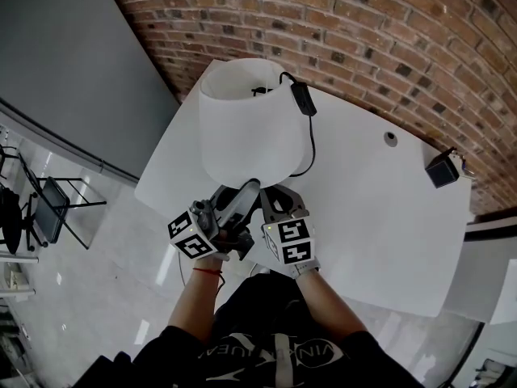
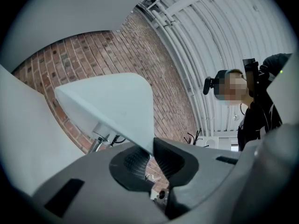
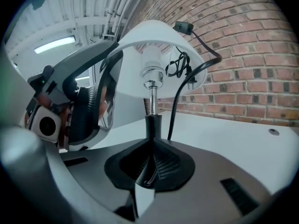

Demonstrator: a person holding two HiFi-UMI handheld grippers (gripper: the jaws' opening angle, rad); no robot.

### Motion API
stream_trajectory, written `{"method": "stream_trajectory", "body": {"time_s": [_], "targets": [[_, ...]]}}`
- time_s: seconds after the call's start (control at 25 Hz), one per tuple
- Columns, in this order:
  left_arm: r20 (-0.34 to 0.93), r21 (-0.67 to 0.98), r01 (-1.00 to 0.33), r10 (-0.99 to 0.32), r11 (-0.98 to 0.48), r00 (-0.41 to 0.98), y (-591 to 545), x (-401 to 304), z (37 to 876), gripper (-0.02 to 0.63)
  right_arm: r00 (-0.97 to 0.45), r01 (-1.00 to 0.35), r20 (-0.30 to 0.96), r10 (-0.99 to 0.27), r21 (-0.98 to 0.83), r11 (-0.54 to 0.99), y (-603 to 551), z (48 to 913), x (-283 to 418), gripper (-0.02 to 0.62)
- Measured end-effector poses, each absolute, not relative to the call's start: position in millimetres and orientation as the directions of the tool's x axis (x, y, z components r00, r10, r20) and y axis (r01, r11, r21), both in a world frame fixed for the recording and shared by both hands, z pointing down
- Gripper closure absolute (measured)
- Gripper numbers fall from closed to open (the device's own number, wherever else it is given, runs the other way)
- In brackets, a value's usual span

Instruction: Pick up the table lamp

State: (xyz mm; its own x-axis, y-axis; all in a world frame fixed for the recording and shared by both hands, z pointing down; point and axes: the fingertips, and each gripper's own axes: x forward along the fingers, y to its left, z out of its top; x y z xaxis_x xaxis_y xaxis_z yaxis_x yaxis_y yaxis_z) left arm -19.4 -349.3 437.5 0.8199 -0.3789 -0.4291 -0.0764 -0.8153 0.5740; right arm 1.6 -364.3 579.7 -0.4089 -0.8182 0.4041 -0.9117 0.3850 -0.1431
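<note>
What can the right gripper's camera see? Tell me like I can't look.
The right gripper is clamped on the black stem of a white table lamp, whose shade spreads overhead. The left gripper pinches the shade's edge; a black cord hangs before a brick wall.

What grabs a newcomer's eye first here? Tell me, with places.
The big white lampshade dominates, standing at the far left of the white table by a brick wall, a black cord trailing down its right side. At the table's near edge the left gripper pinches the shade's lower rim, while the right gripper, jaws together, sits at the foot of the lamp's stem.
</note>
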Motion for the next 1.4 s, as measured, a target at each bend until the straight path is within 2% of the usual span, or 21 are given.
{"method": "stream_trajectory", "body": {"time_s": [0.08,0.2,0.48,0.76,1.2,1.4], "targets": [[-0.426,0.577,-0.08,-0.383,-0.813,0.82,-354,-19,437,0.571,-0.414,-0.909,0.418,-0.808,-0.142,0.392,-370,581,0,0.59],[-0.424,0.579,-0.082,-0.386,-0.811,0.819,-360,-19,435,0.574,-0.428,-0.901,0.433,-0.793,-0.142,0.409,-380,581,-3,0.518],[-0.417,0.572,-0.084,-0.378,-0.816,0.826,-369,-16,432,0.586,-0.452,-0.884,0.507,-0.734,-0.145,0.444,-398,593,-13,0.454],[-0.405,0.56,-0.08,-0.356,-0.825,0.842,-372,-15,432,0.586,-0.443,-0.88,0.558,-0.702,-0.12,0.46,-408,600,-17,0.453],[-0.416,0.567,-0.08,-0.369,-0.82,0.831,-382,-16,431,0.588,-0.478,-0.863,0.568,-0.67,-0.16,0.479,-417,604,-18,0.442],[-0.415,0.573,-0.082,-0.375,-0.815,0.829,-382,-18,431,0.589,-0.453,-0.877,0.555,-0.697,-0.135,0.462,-417,602,-18,0.446]]}}
